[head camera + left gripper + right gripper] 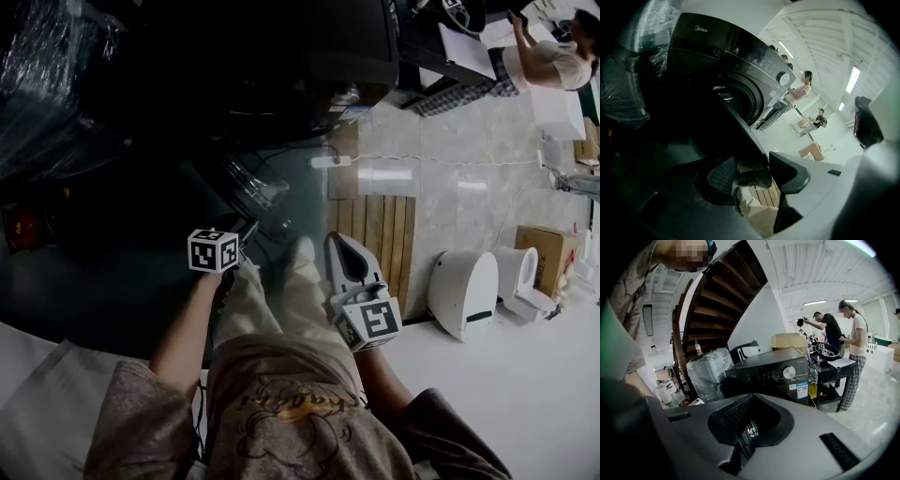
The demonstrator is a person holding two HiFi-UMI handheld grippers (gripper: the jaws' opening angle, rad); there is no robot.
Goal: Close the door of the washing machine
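The dark washing machine [281, 56] fills the top of the head view. Its round door [255, 192] with a shiny ring hangs open toward me. My left gripper [242, 234] is close in front of that door, left of my legs. In the left gripper view the drum opening [736, 98] shows beyond the door's dark edge [740, 131]. The left gripper [754, 180] is open with nothing between its pads; only my shoe shows through the gap. My right gripper [342, 246] hangs over the floor to the right, away from the machine [773, 369]. The right gripper [752, 397] is shut and empty.
A wooden pallet [375, 234] lies on the floor right of the machine, with a power strip [330, 161] and cable. White appliances [464, 291] and a cardboard box [547, 253] stand further right. A wrapped bundle [47, 66] sits left. People [853, 333] work at a black table [834, 364].
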